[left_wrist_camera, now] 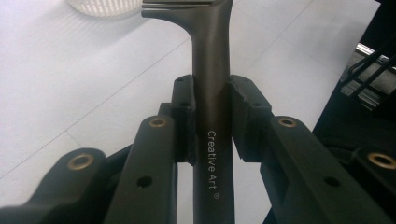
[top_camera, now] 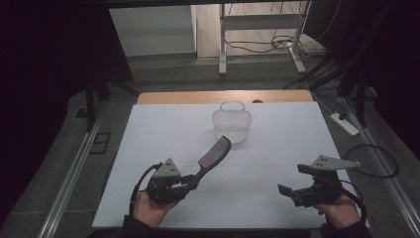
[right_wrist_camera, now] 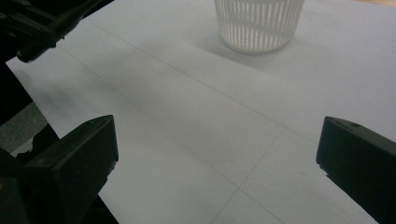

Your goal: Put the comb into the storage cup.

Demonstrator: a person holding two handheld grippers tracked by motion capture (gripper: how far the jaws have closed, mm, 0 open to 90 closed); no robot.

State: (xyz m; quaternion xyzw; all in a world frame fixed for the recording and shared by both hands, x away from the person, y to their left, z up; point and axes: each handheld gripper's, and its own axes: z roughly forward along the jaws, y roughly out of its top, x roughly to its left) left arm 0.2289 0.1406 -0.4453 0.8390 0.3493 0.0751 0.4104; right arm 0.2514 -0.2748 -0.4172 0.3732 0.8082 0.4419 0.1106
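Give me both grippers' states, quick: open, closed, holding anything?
Left gripper: closed on the handle of the dark comb.
Right gripper: open, holding nothing.

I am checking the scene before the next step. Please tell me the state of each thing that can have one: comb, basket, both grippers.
Comb: held by its handle, lifted off the table, head pointing toward the basket.
Basket: upright on the table, apparently empty, handle up.
Left gripper: fingers shut on the comb handle.
Right gripper: fingers wide open, holding nothing.

comb (left_wrist_camera: 212, 56) teeth cut off by top edge
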